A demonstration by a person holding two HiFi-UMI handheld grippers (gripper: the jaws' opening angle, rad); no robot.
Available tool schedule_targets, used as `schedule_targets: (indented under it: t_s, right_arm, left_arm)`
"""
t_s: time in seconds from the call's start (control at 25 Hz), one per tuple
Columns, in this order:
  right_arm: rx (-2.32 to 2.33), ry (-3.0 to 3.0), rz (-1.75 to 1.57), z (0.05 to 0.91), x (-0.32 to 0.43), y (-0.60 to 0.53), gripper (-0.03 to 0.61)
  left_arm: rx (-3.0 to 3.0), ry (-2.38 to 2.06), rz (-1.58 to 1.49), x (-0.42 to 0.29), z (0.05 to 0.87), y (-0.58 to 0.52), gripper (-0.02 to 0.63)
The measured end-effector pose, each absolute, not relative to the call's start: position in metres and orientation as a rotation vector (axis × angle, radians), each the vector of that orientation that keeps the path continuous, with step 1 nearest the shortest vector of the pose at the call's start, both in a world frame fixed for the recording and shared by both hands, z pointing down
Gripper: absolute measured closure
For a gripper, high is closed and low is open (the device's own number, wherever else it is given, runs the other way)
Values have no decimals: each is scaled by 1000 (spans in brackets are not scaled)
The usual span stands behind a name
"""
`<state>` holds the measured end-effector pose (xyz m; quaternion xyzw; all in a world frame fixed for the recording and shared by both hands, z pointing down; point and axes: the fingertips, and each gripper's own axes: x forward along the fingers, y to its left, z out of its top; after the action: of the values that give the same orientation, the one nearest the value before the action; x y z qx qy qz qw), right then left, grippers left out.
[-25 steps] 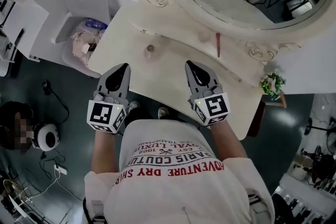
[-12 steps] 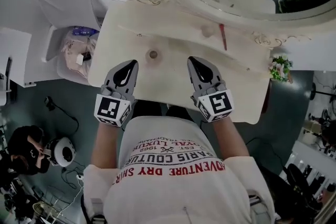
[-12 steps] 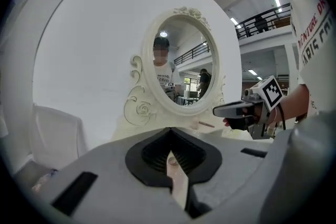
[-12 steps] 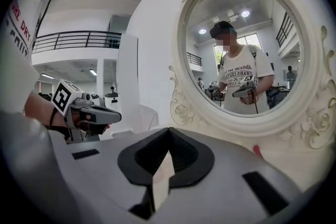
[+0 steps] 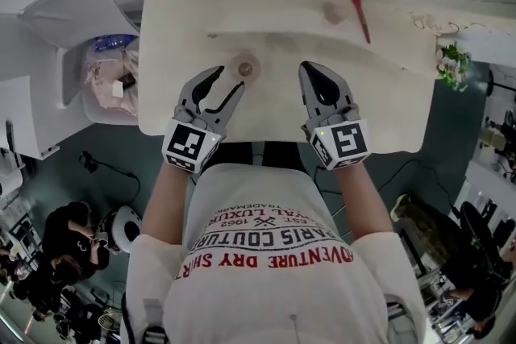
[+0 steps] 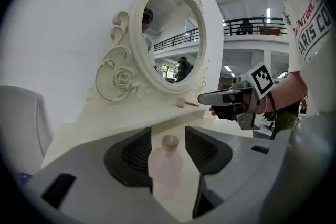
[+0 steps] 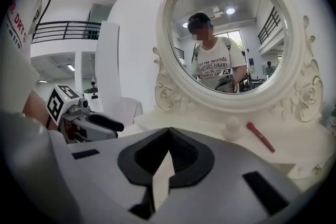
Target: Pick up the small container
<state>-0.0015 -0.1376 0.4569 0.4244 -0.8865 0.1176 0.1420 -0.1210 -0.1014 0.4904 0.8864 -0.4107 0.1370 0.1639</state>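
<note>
A small pale pink bottle (image 5: 244, 68) with a round cap stands on the cream vanity table (image 5: 177, 28), near its front edge. My left gripper (image 5: 230, 78) reaches over the table edge and its jaws are opening. In the left gripper view the bottle (image 6: 167, 162) shows in the gap at my left gripper (image 6: 168, 139) fingertips, and the pads do not touch it. My right gripper (image 5: 313, 72) is shut and holds nothing, hovering over the table to the right of the bottle. Its closed tips (image 7: 168, 134) point at the mirror.
A round ornate mirror (image 7: 231, 34) rises behind the table. A small round jar (image 5: 332, 12) and a red stick (image 5: 360, 18) lie at the back right. A white bin (image 5: 97, 68) of clutter stands left of the table, flowers (image 5: 453, 64) at the right.
The left gripper's jaws have gone from shut to open, and it has moved forward up to the bottle. The head view has swung further over the table.
</note>
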Motion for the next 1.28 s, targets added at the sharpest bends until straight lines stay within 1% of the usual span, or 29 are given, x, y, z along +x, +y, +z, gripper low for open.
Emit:
schedule_targets:
  t_s: [0.16, 0.24, 0.56, 0.64, 0.72, 0.76, 0.8, 1.28]
  right_arm:
    - [1245, -2510, 390, 479, -3, -136, 580]
    - [1253, -2489, 419, 489, -3, -134, 580]
    - [1260, -2468, 474, 509, 6, -136, 580]
    - [1255, -2459, 492, 515, 11, -134, 580]
    - [1254, -2449, 497, 519, 15, -135, 580]
    - [1256, -2447, 500, 520, 17, -135, 580]
    - [1258, -2446, 503, 521, 19, -135, 580]
    - [1260, -2446, 497, 517, 27, -130, 580]
  left_arm:
    - [2549, -1073, 436, -110, 514, -110, 385]
    - [2561, -1029, 487, -104, 526, -110, 372]
    - [2596, -1040, 589, -93, 551, -123, 368]
    - [2593, -1043, 582, -90, 552, -125, 371]
    - [2604, -1041, 583, -87, 554, -126, 393]
    - [2611, -1044, 581, -87, 554, -127, 438]
    - [2618, -1048, 576, -86, 554, -127, 456]
    - [2684, -1054, 565, -83, 554, -128, 465]
